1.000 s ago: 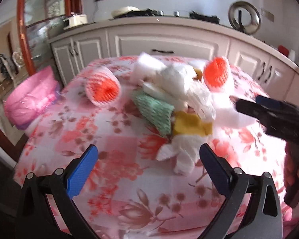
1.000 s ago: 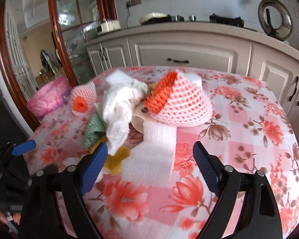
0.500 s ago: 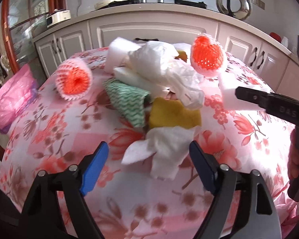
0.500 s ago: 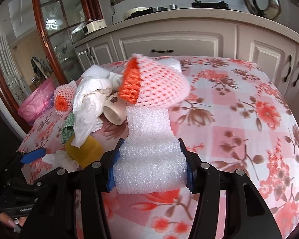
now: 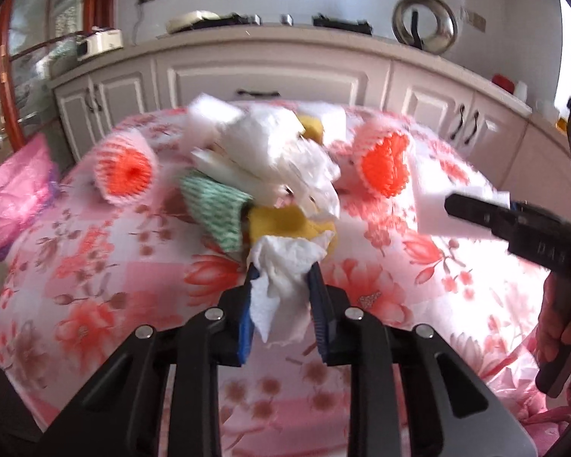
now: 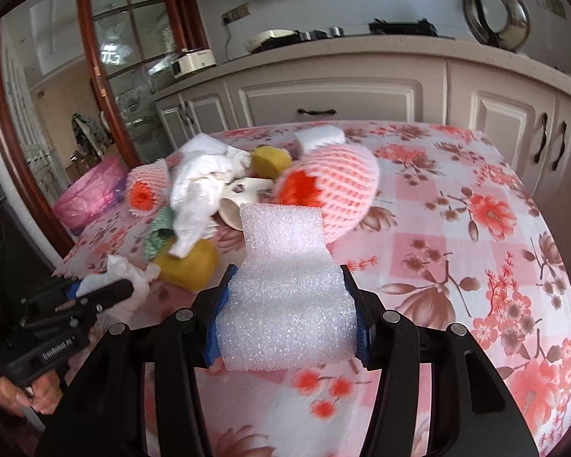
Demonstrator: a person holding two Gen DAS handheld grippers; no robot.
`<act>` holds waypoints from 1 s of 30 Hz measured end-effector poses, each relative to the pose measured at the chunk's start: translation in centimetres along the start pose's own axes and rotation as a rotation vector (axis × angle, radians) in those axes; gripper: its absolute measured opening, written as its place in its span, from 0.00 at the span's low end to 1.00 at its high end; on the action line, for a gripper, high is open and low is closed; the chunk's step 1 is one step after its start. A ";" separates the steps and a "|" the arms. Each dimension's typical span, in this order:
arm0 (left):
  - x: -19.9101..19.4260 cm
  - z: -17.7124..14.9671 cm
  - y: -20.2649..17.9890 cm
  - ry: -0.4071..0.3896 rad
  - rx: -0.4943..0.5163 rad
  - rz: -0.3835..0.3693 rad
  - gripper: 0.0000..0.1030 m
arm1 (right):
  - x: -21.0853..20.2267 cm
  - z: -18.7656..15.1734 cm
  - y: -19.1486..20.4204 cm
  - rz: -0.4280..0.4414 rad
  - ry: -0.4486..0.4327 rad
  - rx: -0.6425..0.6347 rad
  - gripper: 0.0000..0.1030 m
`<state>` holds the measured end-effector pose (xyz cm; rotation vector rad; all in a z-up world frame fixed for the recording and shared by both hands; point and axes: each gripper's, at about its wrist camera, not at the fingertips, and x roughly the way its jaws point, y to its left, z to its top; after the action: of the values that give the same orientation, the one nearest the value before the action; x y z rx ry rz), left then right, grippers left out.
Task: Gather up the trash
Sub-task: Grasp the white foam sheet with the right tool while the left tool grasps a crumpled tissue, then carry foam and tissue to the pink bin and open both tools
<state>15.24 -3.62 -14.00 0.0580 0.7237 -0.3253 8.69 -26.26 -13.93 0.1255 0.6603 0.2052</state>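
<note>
A pile of trash lies on the floral table: white tissues [image 5: 285, 152], a green cloth [image 5: 213, 205], yellow sponges [image 5: 281, 221] and two pink foam fruit nets [image 5: 127, 167] [image 5: 384, 163]. My left gripper [image 5: 283, 278] is shut on a crumpled white tissue [image 5: 281, 282] at the pile's near edge. My right gripper [image 6: 287, 285] is shut on a white foam sheet [image 6: 285, 289], held just above the table; it also shows in the left wrist view [image 5: 445, 205]. A paper cup [image 6: 240, 198] lies under the tissues.
A pink plastic bag [image 5: 7, 198] sits off the table's left side. White cabinets [image 5: 278, 76] and a counter run behind the table. The tablecloth [image 6: 476, 247] is bare at the right. The table's front edge is close below both grippers.
My left gripper closed on the white tissue at the pile's front. My right gripper, which closed on the foam sheet half a second ago, keeps holding it and has lifted it slightly.
</note>
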 end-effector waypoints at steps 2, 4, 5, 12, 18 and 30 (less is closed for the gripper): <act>-1.9 -0.1 0.4 -0.039 -0.015 0.030 0.24 | -0.7 0.0 1.1 0.014 -0.014 -0.021 0.49; -3.9 -0.2 1.3 -0.082 -0.029 0.076 0.24 | -1.4 0.3 2.4 0.030 -0.030 -0.046 0.49; -5.1 -0.3 2.0 -0.105 -0.045 0.102 0.24 | -1.6 0.4 3.0 0.039 -0.037 -0.056 0.49; -10.2 -0.7 7.0 -0.210 -0.129 0.235 0.24 | -2.5 1.8 9.6 0.142 -0.076 -0.200 0.49; -12.5 -1.1 11.2 -0.243 -0.208 0.323 0.24 | -1.2 3.9 14.8 0.245 -0.091 -0.274 0.49; -11.8 -0.2 19.9 -0.202 -0.319 0.512 0.25 | 5.4 8.0 24.4 0.415 -0.058 -0.413 0.49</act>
<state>13.06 18.50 -7.53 -0.0910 0.5297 0.2724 14.12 -1.69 -6.47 -0.1312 0.5166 0.7290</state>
